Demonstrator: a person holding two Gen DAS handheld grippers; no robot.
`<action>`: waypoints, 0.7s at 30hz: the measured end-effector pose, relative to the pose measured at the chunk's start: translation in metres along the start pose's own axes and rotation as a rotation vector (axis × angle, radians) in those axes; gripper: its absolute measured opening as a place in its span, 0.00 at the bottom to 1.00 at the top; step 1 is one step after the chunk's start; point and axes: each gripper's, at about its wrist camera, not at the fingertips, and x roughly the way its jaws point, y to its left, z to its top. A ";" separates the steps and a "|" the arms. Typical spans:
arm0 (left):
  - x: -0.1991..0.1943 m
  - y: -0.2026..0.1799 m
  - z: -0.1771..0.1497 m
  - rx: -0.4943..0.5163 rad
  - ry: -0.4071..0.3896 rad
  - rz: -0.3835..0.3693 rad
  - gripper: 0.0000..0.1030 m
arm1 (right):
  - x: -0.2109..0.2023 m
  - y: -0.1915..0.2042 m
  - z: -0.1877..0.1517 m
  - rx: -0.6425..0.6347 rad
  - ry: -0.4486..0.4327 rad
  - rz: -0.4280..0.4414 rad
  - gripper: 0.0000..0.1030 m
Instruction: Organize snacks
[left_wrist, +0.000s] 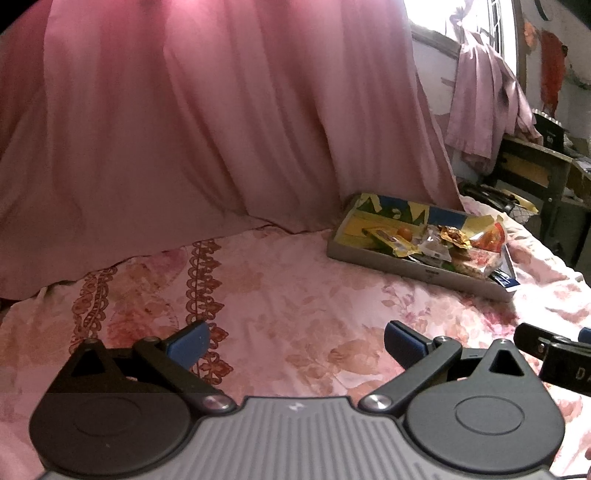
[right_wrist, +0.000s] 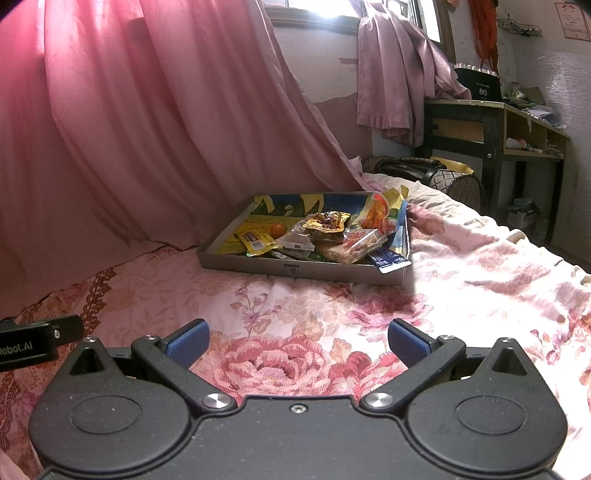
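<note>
A shallow grey cardboard tray (right_wrist: 295, 268) lies on the floral bed cover and holds several snack packets: a yellow packet (right_wrist: 255, 238), a small orange fruit (right_wrist: 277, 229), a gold packet (right_wrist: 327, 221), a granola bar (right_wrist: 347, 245) and a blue packet (right_wrist: 389, 260) hanging over the rim. The tray also shows in the left wrist view (left_wrist: 406, 266), far right. My left gripper (left_wrist: 297, 341) is open and empty, low over the bed. My right gripper (right_wrist: 297, 339) is open and empty, well short of the tray.
A pink curtain (right_wrist: 129, 129) hangs behind the bed on the left. A dark wooden desk (right_wrist: 491, 125) stands at the back right, with a dark bag (right_wrist: 443, 177) at the bed's end. The right gripper's body shows at the left wrist view's right edge (left_wrist: 554, 354).
</note>
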 end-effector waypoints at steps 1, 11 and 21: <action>-0.001 0.000 0.000 -0.003 -0.002 -0.005 1.00 | 0.000 0.000 0.000 0.000 0.000 0.000 0.99; -0.002 -0.001 0.000 -0.005 -0.004 -0.015 1.00 | 0.001 0.000 -0.001 -0.002 0.002 0.000 0.99; -0.001 -0.001 0.000 -0.005 -0.002 -0.013 1.00 | 0.001 0.001 -0.001 -0.001 0.003 -0.001 0.99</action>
